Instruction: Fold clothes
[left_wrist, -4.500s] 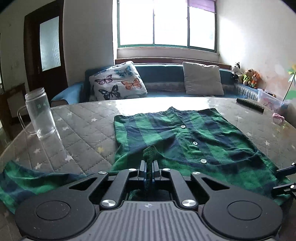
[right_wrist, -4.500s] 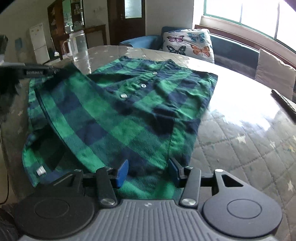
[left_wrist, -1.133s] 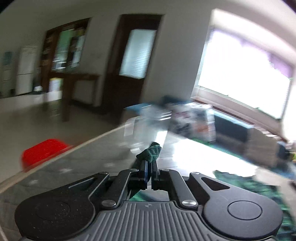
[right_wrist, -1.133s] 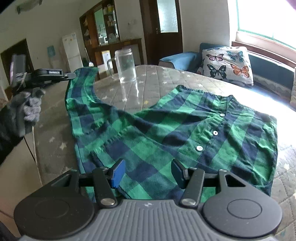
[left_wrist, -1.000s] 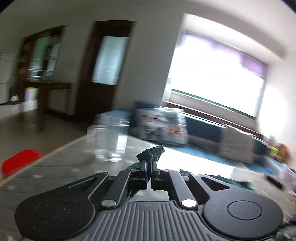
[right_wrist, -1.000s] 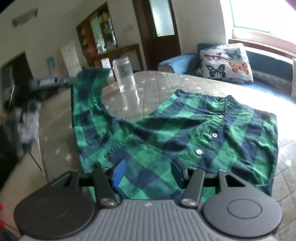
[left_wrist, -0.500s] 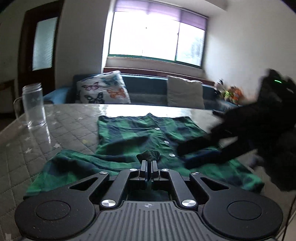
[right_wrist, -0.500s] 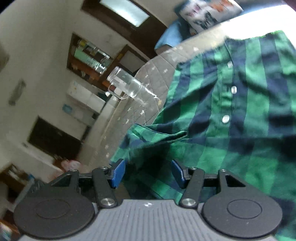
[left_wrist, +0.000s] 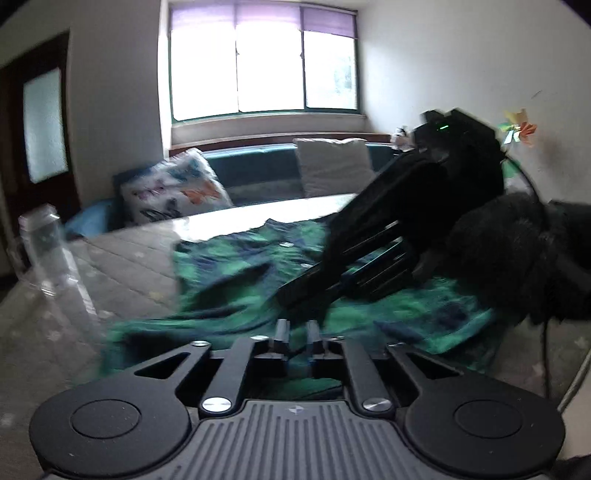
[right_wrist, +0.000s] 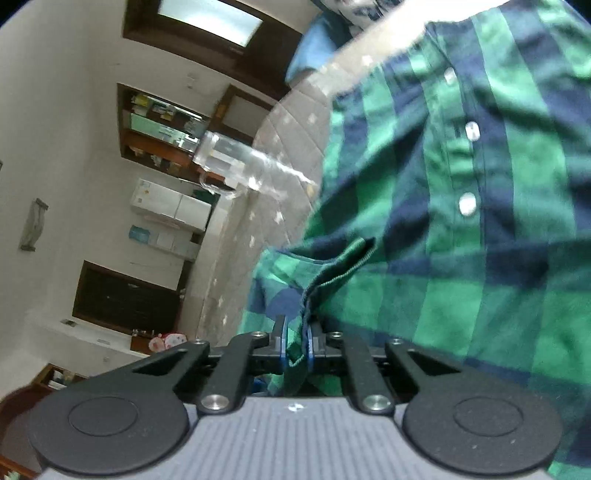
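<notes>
On table: shirt (left_wrist: 236, 280) lengthwise toward window | right claw (right_wrist: 295, 341) pinching hem

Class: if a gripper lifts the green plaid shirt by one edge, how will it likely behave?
Probably floppy: the shirt already creases and bunches where the right gripper pinches it. It seems light and thin, so the rest would likely drape and trail over the quilted table.
</notes>
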